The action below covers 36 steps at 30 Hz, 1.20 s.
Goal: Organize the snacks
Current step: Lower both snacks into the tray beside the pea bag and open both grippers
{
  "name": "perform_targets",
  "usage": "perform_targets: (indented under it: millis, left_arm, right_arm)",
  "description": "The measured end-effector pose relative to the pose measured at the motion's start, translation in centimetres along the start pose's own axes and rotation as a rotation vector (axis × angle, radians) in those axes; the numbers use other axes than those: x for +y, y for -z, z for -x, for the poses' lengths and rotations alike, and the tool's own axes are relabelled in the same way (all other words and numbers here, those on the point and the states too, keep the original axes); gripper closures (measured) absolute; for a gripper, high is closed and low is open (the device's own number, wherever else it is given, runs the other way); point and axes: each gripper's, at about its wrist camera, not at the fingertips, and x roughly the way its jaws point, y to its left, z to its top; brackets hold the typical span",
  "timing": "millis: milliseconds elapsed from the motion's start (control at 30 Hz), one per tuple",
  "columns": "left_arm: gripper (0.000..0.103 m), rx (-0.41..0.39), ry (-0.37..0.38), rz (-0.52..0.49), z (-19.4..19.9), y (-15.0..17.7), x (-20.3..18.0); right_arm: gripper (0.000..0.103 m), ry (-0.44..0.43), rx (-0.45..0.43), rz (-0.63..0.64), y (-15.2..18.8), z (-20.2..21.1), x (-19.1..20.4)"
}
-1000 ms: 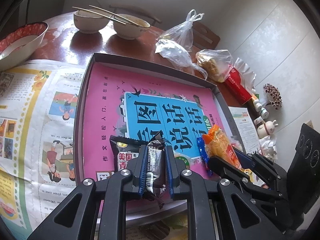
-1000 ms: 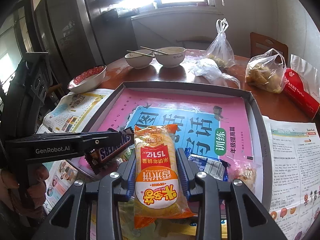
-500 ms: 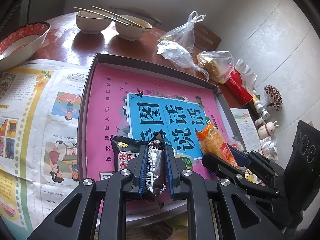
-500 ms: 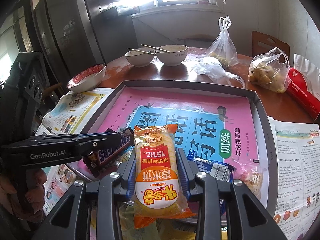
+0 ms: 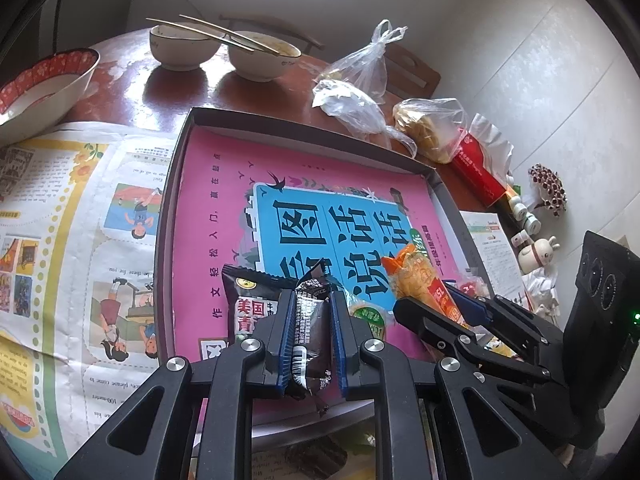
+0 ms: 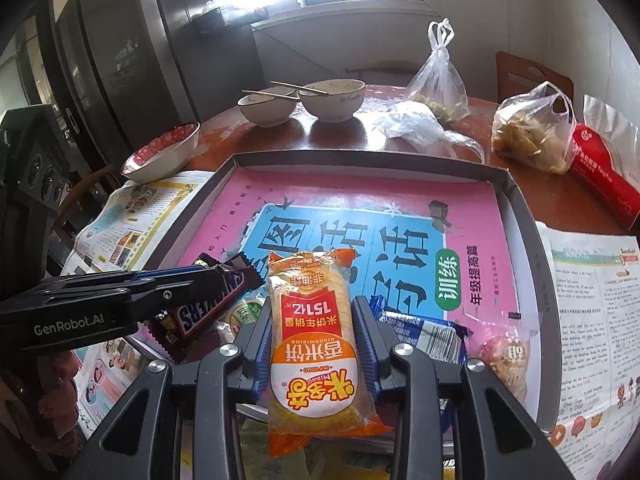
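Mid-carry over tray point(image 6: 516, 200): left gripper point(image 5: 310, 320) clamped tight on Snickers bar point(image 5: 310, 332), right gripper point(image 6: 316, 340) pinching rice-cracker pack point(image 6: 312, 344). Next: lower, release side by side.

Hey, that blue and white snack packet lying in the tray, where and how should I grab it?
Grip the blue and white snack packet across its narrow width at mid-body, coming from above. It lies flat in the grey tray, its left end hidden behind the right gripper, so probably free that one first.

Pink tray floor point(image 6: 360, 196) bare ahead of both jaws, loose snack packets point(image 6: 424, 332) crowding beside them, bowls point(image 6: 332, 100) beyond the tray
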Motion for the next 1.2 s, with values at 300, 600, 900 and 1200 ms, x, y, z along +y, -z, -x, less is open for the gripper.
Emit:
perform_targets:
  millis: [300, 600, 900, 1200]
  left_arm:
    - [0.085, 0.003, -0.004, -0.014, 0.0, 0.2, -0.3]
    - [0.085, 0.005, -0.014, -0.021, 0.1, 0.3, -0.5]
    - [0.083, 0.005, -0.026, -0.027, 0.2, 0.4, -0.7]
    - [0.071, -0.007, -0.033, -0.035, 1.0, 0.6, -1.0]
  right_arm:
    - [0.066, 0.001, -0.004, -0.019, 0.2, 0.4, -0.3]
    - [0.061, 0.004, -0.008, -0.029, 0.3, 0.8, -0.4]
    - [0.058, -0.007, -0.023, -0.026, 0.4, 1.4, -0.2]
    - [0.050, -0.012, -0.044, -0.031, 0.5, 2.1, -0.1]
